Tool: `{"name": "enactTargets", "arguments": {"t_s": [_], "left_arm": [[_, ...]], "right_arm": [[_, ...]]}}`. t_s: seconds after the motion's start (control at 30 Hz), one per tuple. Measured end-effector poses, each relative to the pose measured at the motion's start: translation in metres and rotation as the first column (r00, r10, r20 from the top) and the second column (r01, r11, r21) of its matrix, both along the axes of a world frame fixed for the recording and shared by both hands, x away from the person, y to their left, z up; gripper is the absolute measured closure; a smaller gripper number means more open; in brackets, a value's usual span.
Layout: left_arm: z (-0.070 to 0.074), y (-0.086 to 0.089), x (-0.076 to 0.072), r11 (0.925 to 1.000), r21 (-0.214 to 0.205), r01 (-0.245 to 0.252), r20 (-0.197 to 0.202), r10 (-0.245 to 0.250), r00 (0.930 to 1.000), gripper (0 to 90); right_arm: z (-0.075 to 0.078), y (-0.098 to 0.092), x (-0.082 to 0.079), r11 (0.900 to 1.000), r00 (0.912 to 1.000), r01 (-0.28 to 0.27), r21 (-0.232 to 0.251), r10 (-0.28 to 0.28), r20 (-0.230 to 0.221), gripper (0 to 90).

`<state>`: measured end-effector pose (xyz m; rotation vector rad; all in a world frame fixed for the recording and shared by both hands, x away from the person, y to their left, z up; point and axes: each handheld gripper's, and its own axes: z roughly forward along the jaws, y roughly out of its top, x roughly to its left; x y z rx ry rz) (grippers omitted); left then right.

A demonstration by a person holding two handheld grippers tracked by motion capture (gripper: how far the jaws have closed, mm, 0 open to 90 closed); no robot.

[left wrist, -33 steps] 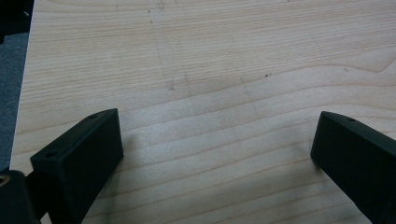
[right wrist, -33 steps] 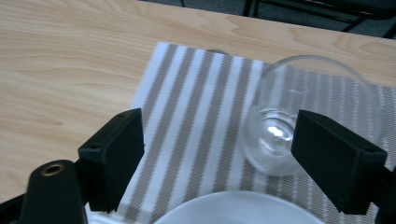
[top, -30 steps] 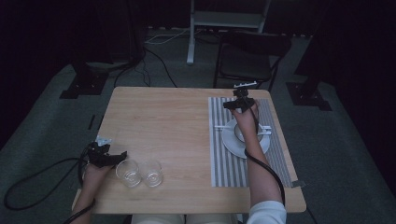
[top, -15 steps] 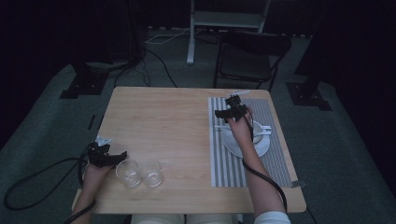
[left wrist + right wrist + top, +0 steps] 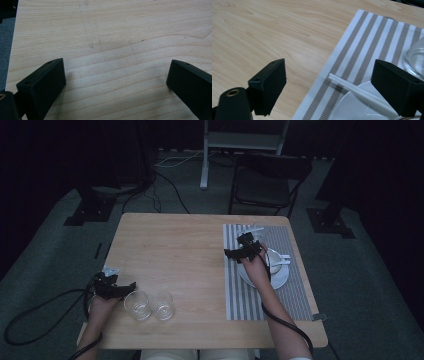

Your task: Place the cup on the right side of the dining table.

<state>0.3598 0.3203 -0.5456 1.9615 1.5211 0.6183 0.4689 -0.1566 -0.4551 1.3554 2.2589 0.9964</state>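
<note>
**Place setting partly laid, two glasses left**

The room was dark around a pale wooden table (image 5: 170, 250), its grain smooth and matte, with a black chair (image 5: 267, 180) and cables on the grey floor beyond. On the table's right side lay a striped mat (image 5: 245, 295), woven grey and white, carrying a round white plate (image 5: 280, 277) with a cup (image 5: 274, 257) on it and what I took for white chopsticks (image 5: 359, 93), thin and square-edged, resting across the rim. A clear glass (image 5: 415, 60) stood at the far end of the mat.

I held my right gripper (image 5: 243, 251) over the mat's left edge, just beside the plate. Its jaws were spread wide and carried nothing. My left gripper (image 5: 116, 287) rested near the front left corner, jaws likewise wide apart and empty, above bare wood.

Two tumblers (image 5: 150, 305), clear, short and round, stood side by side just right of the left gripper, touching or nearly so.

I judged the setting about half done: plate, cup and sticks were placed, while the tumblers at the front edge remained to be dealt with.
</note>
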Motion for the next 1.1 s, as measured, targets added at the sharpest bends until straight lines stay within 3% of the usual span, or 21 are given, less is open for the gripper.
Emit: {"name": "enactTargets", "arguments": {"t_s": [0.3, 0.57, 1.1], "left_arm": [[0.000, 0.000, 0.000, 1.0000, 0.000, 0.000, 0.000, 0.000, 1.0000, 2.7], [0.000, 0.000, 0.000, 1.0000, 0.000, 0.000, 0.000, 0.000, 1.0000, 2.7], [0.000, 0.000, 0.000, 1.0000, -0.001, -0.001, -0.001, 0.001, 1.0000, 2.7]], "right_arm": [[-0.002, 0.005, -0.032, 0.9995, 0.9985, -0.029, 0.015, 0.029, 0.048, 12.4], [-0.014, 0.006, -0.060, 0.9990, 0.9970, -0.039, 0.021, 0.037, 0.068, 12.4], [-0.040, -0.023, -0.114, 0.9984, 0.9971, -0.037, 0.042, 0.034, 0.068, 12.4]]}}
